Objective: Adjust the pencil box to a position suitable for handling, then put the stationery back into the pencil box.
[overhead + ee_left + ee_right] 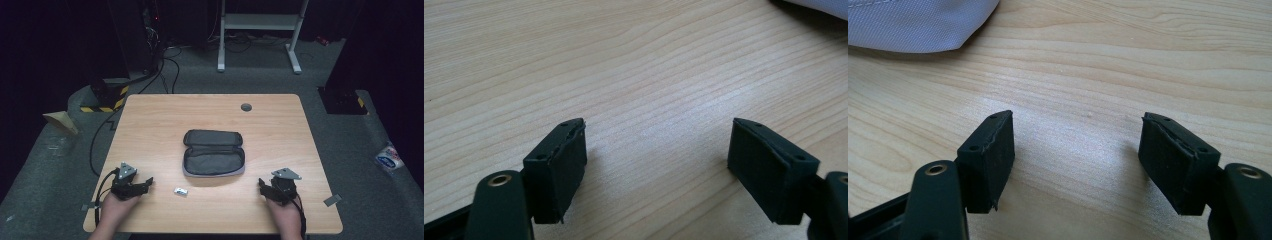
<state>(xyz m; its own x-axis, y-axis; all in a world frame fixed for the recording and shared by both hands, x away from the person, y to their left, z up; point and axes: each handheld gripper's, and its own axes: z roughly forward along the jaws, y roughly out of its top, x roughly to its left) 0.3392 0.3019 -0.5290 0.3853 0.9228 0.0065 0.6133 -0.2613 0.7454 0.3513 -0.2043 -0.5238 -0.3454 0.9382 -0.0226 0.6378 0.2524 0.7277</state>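
Left gripper point(146, 183) and right gripper point(262, 186), both spread with nothing between, flank the pouch point(214, 152) (unzipped), apart from it.

The left gripper point(142, 183) sits at seven o'clock, jaws spread wide and empty, aimed toward three o'clock. The right gripper point(262, 184) rests at five o'clock, jaws parted and empty, aimed toward ten o'clock.
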